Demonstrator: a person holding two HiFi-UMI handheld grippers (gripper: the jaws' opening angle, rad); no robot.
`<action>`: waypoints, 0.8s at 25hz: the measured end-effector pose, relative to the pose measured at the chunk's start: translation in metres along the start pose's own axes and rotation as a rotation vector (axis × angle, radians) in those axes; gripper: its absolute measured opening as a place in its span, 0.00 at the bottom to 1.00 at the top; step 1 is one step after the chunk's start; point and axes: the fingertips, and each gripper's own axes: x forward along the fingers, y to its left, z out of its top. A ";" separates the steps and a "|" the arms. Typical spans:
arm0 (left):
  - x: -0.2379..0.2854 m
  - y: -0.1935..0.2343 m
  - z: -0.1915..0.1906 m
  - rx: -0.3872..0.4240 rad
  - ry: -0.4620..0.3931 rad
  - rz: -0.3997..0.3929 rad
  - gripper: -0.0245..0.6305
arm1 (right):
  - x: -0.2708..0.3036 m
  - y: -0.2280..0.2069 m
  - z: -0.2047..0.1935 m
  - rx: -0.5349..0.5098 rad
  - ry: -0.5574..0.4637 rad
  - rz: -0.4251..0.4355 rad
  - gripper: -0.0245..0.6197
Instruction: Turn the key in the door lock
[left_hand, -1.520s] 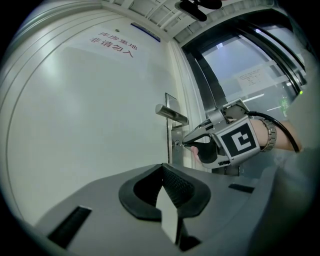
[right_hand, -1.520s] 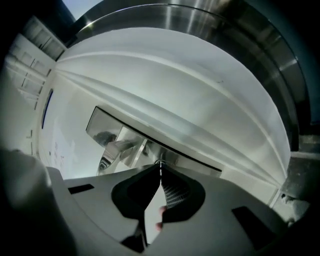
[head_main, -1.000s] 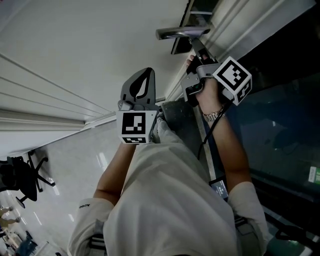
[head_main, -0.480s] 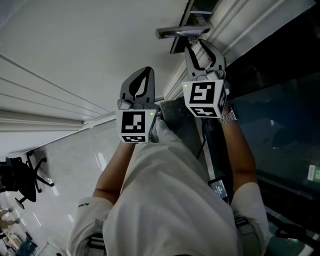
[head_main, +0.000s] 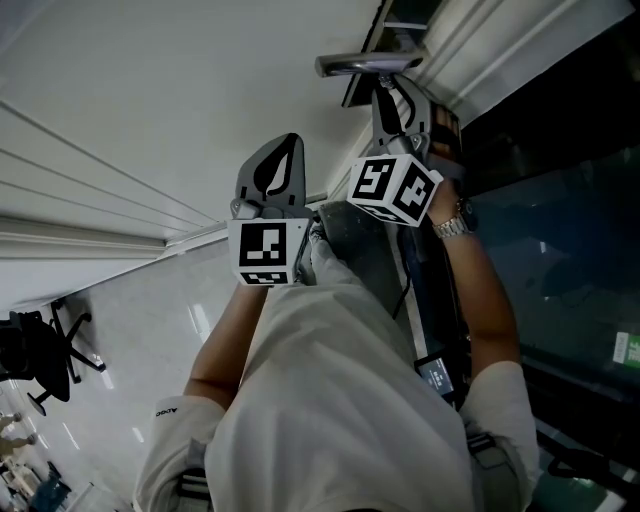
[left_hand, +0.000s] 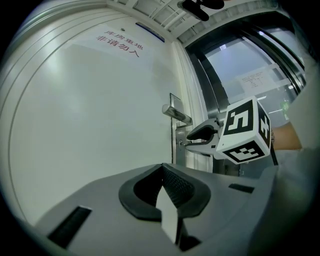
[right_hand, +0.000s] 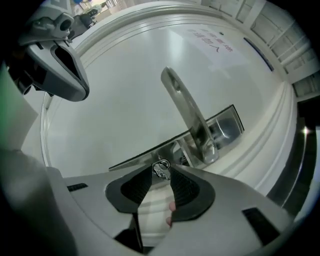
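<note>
A small silver key (right_hand: 161, 169) sticks out of the lock in the metal plate (right_hand: 227, 127), just below the lever handle (right_hand: 187, 112) of the white door (head_main: 180, 100). My right gripper (right_hand: 161, 173) is up at the lock, under the handle (head_main: 365, 65). Its jaws have just been opening and now stand open, with the key head between the tips and a visible gap behind it. In the head view the right gripper (head_main: 395, 88) points at the door edge. My left gripper (head_main: 292, 142) is held back from the door, shut on nothing (left_hand: 162, 172).
A dark glass panel (head_main: 560, 230) and the door frame (head_main: 470, 60) lie to the right of the lock. A red printed notice (left_hand: 120, 42) is high on the door. An office chair (head_main: 45, 350) stands on the shiny floor at the lower left.
The right gripper has let go of the key, opened wide, and rolled round so its marker cube has swung from the right of the wrist to the left. The left gripper has stayed put.
</note>
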 end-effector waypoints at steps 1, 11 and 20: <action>0.000 0.000 0.000 -0.001 0.000 0.002 0.05 | 0.002 0.001 -0.001 -0.013 0.005 0.002 0.22; 0.003 0.000 0.001 -0.003 0.000 0.001 0.05 | 0.008 0.000 -0.005 -0.005 0.022 -0.013 0.15; 0.009 -0.007 0.001 -0.005 0.000 -0.017 0.05 | 0.012 -0.003 -0.004 0.056 0.027 -0.028 0.07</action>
